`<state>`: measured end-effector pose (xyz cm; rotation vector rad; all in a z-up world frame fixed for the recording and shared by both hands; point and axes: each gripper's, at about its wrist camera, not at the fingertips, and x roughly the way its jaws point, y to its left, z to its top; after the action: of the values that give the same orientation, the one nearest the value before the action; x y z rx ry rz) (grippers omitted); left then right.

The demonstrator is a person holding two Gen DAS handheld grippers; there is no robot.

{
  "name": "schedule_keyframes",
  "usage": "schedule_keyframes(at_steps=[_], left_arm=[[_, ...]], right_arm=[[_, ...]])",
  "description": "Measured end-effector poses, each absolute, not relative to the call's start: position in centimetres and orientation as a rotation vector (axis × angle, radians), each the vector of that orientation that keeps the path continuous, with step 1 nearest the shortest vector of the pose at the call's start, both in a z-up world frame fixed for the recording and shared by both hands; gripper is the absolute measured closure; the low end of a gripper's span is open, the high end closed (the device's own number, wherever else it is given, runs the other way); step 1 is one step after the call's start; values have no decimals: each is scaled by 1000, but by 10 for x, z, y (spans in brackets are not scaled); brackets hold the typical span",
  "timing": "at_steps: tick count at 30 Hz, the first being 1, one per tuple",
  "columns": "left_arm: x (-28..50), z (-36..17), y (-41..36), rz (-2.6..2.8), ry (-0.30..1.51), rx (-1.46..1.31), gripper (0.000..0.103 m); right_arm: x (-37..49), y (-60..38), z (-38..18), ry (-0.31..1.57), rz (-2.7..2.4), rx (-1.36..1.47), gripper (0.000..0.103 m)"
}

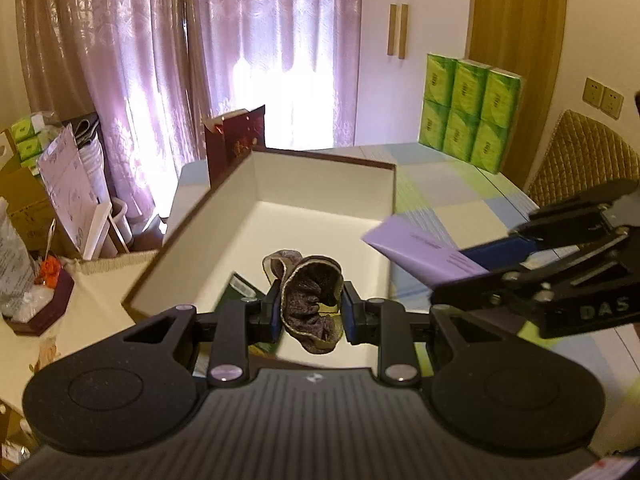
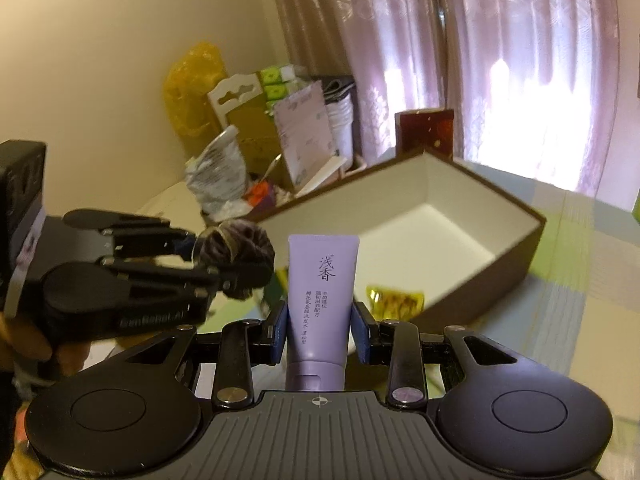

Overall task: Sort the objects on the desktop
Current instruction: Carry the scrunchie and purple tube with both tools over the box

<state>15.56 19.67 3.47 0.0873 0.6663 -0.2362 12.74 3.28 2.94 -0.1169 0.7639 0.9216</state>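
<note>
Left gripper (image 1: 308, 312) clamping scrunchie (image 1: 312, 304) (possibly fabric), right gripper (image 2: 320, 328) pinching purple tube (image 2: 322, 280)

Room setting. Mauve patterned curtains (image 1: 168, 60) hang full height across a window, with daylight glowing brightest low at the centre. Cream walls (image 2: 100, 60) flank them. To the right stands a white cupboard door with two wooden handles (image 1: 398, 31), then a tan door frame (image 1: 516, 40) and a pair of wall sockets (image 1: 603, 97). A quilted chair back (image 1: 584, 160) sits below the sockets. The table (image 1: 460, 192) carries a pastel checked cloth. Boxes and bags (image 2: 256, 132) crowd the left corner.
</note>
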Motion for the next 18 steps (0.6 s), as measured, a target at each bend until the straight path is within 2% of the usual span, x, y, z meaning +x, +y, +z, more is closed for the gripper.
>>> schedule_keyframes(at_steps=[18], left_arm=[[309, -9, 227, -333, 759, 101, 79]], right_arm=[[268, 94, -24, 915, 707, -73, 72]])
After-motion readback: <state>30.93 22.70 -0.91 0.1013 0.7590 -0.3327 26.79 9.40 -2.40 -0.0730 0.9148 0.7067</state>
